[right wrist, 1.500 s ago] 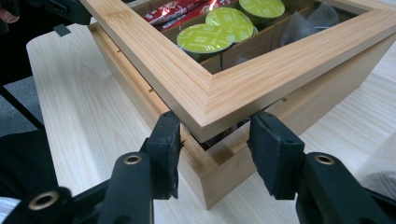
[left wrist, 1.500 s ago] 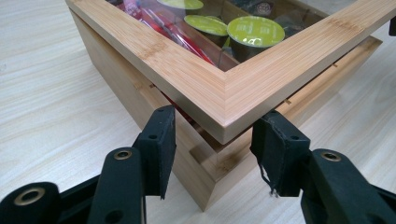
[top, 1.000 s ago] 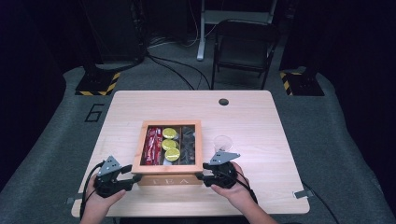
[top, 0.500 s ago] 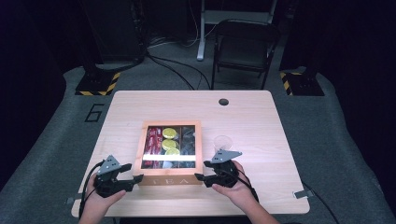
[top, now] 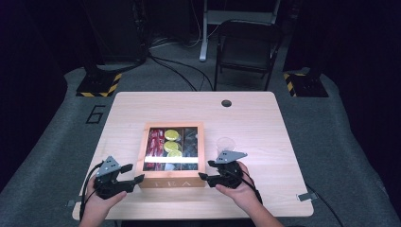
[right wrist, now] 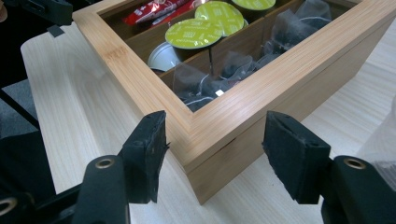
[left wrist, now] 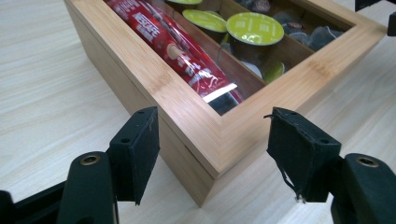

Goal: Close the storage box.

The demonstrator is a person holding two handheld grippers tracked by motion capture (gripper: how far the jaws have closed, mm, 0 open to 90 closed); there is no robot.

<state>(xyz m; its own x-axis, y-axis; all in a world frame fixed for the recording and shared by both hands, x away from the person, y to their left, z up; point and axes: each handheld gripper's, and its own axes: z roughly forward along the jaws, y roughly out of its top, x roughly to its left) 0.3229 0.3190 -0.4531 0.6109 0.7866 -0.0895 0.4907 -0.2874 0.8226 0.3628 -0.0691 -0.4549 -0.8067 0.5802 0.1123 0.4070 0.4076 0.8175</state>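
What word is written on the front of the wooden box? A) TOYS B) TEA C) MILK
B, the high view shows the letters TEA on the front wall of the wooden box, between the two claws.

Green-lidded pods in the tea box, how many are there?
3 at least, all in the middle compartment: one at the far end, one in the middle, one nearest the person. A glare strip across the lid may hide more.
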